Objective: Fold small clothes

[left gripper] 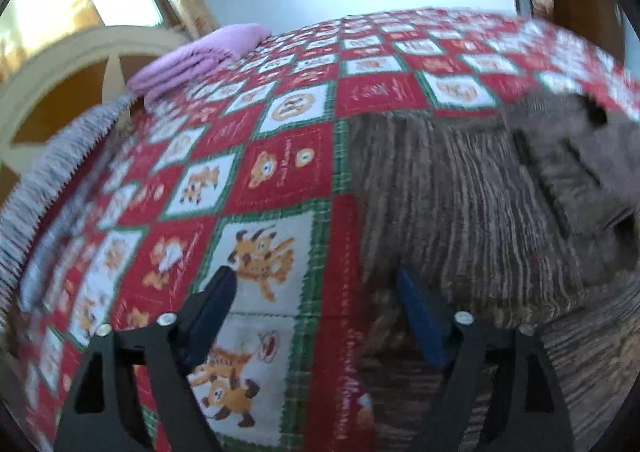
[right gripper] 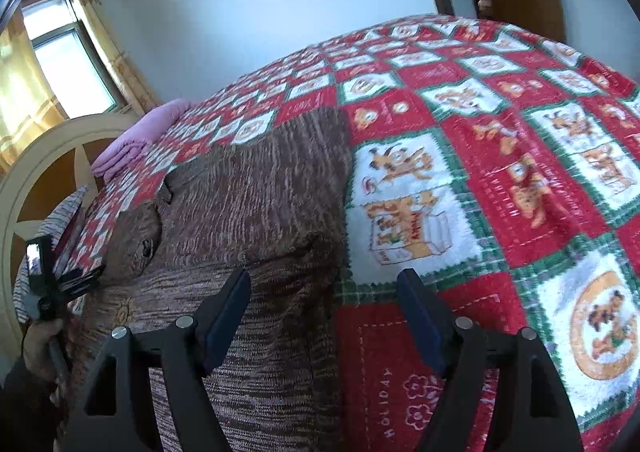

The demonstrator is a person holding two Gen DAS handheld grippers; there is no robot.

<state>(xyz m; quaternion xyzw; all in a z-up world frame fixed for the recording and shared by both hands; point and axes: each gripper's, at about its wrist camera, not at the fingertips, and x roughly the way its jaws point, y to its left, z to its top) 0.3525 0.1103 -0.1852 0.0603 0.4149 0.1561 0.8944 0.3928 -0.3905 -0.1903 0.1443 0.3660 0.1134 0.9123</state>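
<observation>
- Fingers spread wide on the left hand-held gripper (left gripper: 316, 284), nothing between them, hovering over the sweater's edge.
- Right hand-held gripper (right gripper: 324, 284) is open too, empty, above the same edge.
- Brown knit sweater (right gripper: 248, 187) lies flat on the bed's Christmas quilt (right gripper: 500, 155), around 10 o'clock in the right view.
- Folded pink blanket (left gripper: 196, 59) sits way back at 11 o'clock.

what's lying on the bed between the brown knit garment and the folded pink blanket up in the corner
Only bare holiday quilt lies between them. In the right wrist view, red-and-white squares run from the brown knit garment to the pink blanket; the left wrist view shows the same.
</observation>
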